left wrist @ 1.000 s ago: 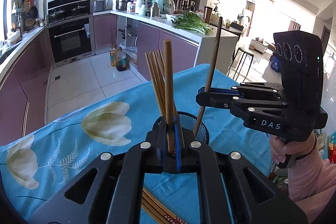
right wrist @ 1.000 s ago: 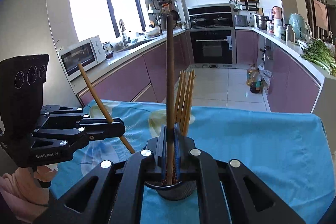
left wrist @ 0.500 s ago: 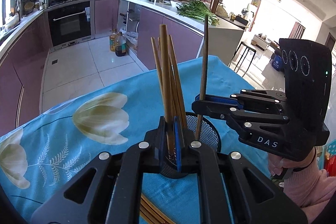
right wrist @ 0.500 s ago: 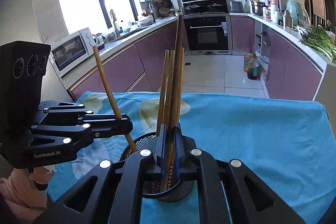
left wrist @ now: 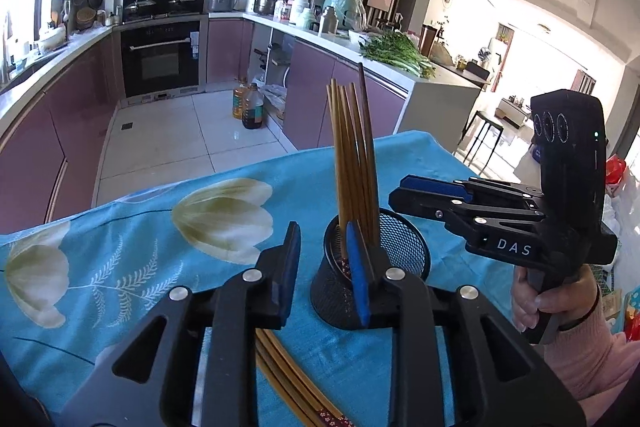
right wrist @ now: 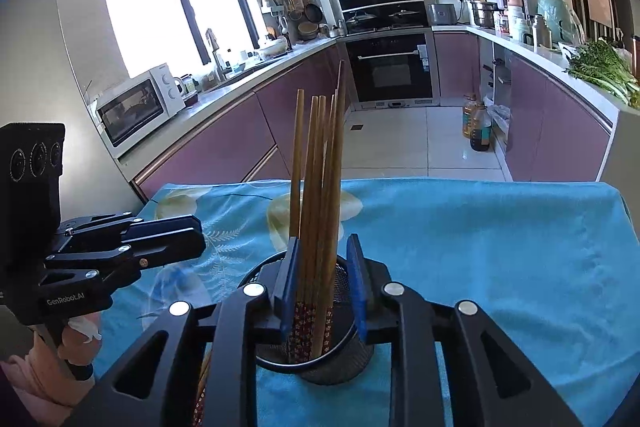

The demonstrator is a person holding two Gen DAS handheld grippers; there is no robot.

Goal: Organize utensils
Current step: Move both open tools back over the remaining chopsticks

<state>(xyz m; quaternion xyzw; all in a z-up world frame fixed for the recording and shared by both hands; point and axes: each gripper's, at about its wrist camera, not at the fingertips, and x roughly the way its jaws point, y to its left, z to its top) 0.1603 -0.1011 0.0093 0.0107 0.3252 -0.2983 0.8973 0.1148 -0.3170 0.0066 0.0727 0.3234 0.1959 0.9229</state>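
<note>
Both chopsticks that were clamped a moment ago now stand free among the chopsticks (right wrist: pixel 320 187) in the black mesh cup (left wrist: pixel 372 291), which sits on the blue floral tablecloth (left wrist: pixel 160 235). Spare chopsticks (left wrist: pixel 288 383) lie flat on the cloth at the cup's 7 o'clock in the left wrist view. Spread wide and empty, the left gripper (left wrist: pixel 326 279) has one blue pad in front of the cup. From 3 o'clock in that view the right gripper (right wrist: pixel 322 283) reaches in, its jaws parted around the bundle without pinching it. Purple cabinets and an oven fill the background.
</note>
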